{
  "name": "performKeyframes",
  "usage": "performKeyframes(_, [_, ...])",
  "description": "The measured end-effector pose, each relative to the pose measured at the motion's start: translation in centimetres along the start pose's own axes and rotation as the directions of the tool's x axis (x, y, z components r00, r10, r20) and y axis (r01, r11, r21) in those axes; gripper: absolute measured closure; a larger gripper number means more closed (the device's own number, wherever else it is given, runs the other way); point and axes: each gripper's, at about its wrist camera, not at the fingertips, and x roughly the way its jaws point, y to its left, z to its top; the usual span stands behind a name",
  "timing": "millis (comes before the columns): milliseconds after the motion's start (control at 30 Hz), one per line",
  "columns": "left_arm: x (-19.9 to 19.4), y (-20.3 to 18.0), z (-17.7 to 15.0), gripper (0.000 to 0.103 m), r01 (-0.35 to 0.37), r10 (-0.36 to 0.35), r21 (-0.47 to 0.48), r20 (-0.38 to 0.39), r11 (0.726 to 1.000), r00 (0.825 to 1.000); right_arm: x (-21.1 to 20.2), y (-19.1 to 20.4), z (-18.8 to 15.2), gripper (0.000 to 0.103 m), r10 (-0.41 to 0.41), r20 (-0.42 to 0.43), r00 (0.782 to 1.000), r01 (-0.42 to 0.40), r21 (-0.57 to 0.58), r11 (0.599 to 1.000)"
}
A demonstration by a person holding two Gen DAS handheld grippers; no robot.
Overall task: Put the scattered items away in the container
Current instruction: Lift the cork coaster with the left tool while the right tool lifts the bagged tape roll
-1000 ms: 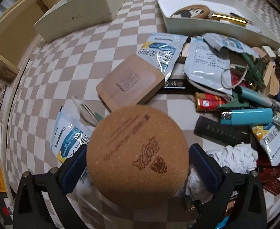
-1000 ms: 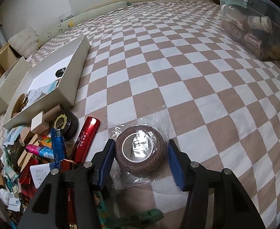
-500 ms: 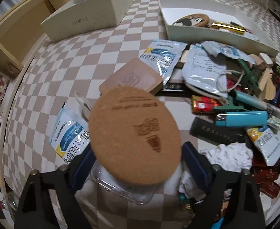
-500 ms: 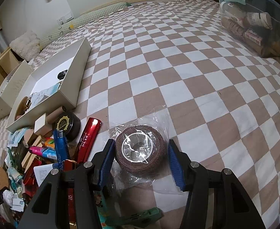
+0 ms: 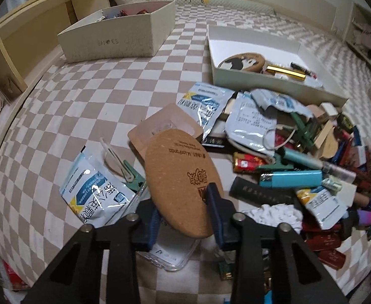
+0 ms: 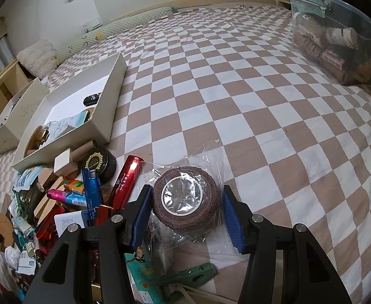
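While just closing, left tongs (image 5: 184, 211) tight on tilted cork coaster (image 5: 180, 185); right tongs (image 6: 186, 215) clamped around wrapped bandage roll (image 6: 186, 200).

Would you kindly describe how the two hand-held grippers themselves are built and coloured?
Both look alike: the left hand-held gripper and right hand-held gripper each have matte black angular fingers joined by silver round-headed bolts, ending in blue pads; the right pads are visibly ribbed. No cables, markings or sleeves show.

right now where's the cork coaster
Left wrist view, centre: the cork coaster stands tilted between the left gripper's closing pads, above a clear case.
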Motion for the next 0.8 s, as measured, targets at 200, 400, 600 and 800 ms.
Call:
performKeyframes(200, [-0.9, -0.5, 0.3, 0.09, 0.084, -0.084, -0.001, 0.026, 0.996, 0.996, -0.8, -0.1, -0.2, 0.049, -0.003, 0.008, 1.0, 0.003, 0.002, 1.0])
performKeyframes(400, [-1.5, -1.6, -0.2, 0.095, 0.101, -0.103, 0.042, 0.037, 0.994, 0.994, -1.9, -0.1, -0.5, 0.049, -0.005, 0.018, 1.0, 0.005, 0.0, 1.0])
performKeyframes(600, [-1.8, -1.9, -0.5, 0.095, 0.099, -0.101, 0.034, 0.053, 0.994, 0.994, -3.0, 0.1, -1.4, 0.049, -0.01, 0.026, 1.0, 0.011, -0.012, 1.0])
performKeyframes(800, [-2.6, -1.6, -0.7, 0.095, 0.095, -0.095, 0.014, 0.067, 0.995, 0.993, -4.8, 0.7, -2.5, 0.049, 0.008, 0.04, 0.999, -0.007, -0.027, 1.0])
